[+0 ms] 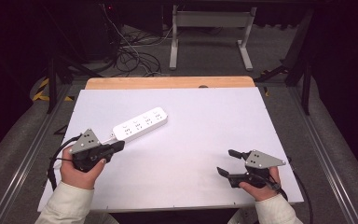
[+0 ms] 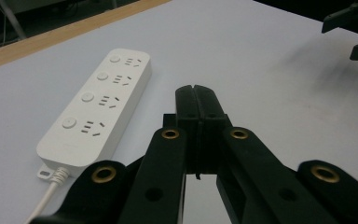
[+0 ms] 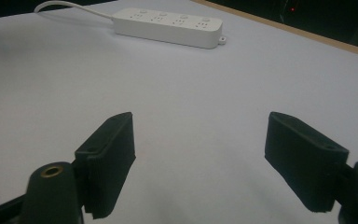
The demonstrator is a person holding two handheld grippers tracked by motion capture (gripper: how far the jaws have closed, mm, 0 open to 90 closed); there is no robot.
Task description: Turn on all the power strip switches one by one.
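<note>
Strip (image 1: 140,123) lies beside closed left claw (image 1: 120,145), untouched.

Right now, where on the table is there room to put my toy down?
The big bare patch is the middle of the white table, between the power strip and the right gripper. The far right corner is free too. It's crowded at the left, where the left gripper sits close by the strip.

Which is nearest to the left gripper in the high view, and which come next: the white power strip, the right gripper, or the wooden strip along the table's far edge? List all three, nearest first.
Measured from the left gripper:
1. Power strip: just beyond the shut jaws, up and to the right.
2. Wooden strip: along the table's far edge.
3. Right gripper: across the table, near the front right edge.
</note>
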